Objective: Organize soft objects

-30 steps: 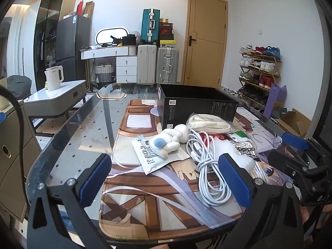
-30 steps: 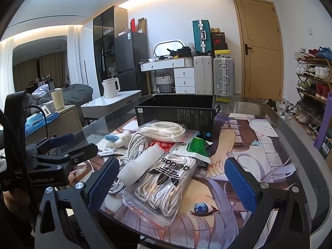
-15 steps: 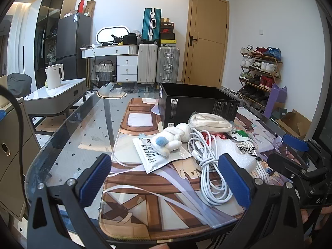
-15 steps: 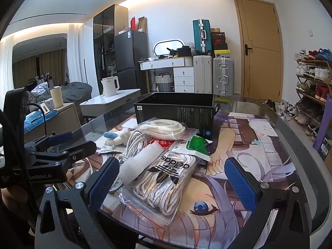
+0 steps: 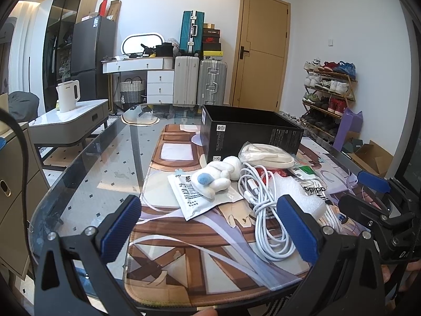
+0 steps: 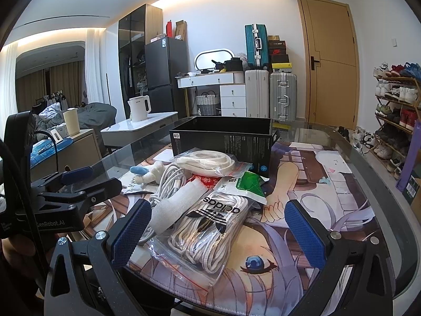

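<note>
A pile of soft things lies on the printed mat in front of an open black box. In it are a white plush toy with a blue tail, a coiled white cable, a bagged white cord, a white foam piece and a clear adidas bag of laces. My left gripper is open at the near table edge, short of the pile. My right gripper is open, with the adidas bag between its fingers but untouched.
A white printed sachet lies under the plush, and a green-and-white packet beside the box. The glass table curves away on the left. Suitcases, a shoe rack and a side table with a kettle stand beyond.
Both views have risen and pulled back very slightly. The objects on the mat have not moved and both grippers stay open.
</note>
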`<state>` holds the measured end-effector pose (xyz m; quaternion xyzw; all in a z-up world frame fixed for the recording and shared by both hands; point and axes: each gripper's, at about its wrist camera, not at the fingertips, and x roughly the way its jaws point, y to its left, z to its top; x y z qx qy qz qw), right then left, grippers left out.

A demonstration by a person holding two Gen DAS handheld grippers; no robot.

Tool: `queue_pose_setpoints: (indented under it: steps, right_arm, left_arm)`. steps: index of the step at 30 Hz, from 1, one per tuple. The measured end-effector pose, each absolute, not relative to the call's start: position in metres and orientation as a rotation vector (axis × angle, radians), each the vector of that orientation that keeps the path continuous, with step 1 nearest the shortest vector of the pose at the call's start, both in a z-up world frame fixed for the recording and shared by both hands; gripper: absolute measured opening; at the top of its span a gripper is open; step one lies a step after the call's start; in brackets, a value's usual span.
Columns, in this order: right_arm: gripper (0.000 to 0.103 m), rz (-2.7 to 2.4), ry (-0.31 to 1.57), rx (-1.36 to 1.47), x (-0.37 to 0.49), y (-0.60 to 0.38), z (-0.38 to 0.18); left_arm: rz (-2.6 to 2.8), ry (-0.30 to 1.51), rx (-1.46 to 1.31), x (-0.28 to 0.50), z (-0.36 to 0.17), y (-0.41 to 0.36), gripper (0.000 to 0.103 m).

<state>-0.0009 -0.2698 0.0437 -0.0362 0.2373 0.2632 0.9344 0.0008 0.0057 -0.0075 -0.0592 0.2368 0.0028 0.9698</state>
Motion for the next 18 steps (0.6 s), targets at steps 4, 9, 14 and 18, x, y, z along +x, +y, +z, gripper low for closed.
queue_pose_setpoints:
  steps: [4, 9, 14, 18]
  right_arm:
    - [0.103, 0.539, 0.486, -0.075, -0.0007, -0.2692, 0.0438]
    - [0.103, 0.54, 0.485, -0.076, -0.0006, -0.2691, 0.0441]
    - [0.103, 0.539, 0.485, -0.076, -0.0008, -0.2692, 0.044]
    - [0.103, 0.538, 0.485, -0.076, -0.0008, -0.269, 0.044]
  left_arm:
    - [0.005, 0.479, -0.12, 0.0009, -0.0074, 0.0055, 0.103]
    - [0.006, 0.478, -0.12, 0.0007, -0.0074, 0.0057, 0.103]
    - [0.005, 0.477, -0.12, 0.0006, -0.0077, 0.0062, 0.103]
    - [0.007, 0.474, -0.12, 0.002, -0.0079, 0.0072, 0.103]
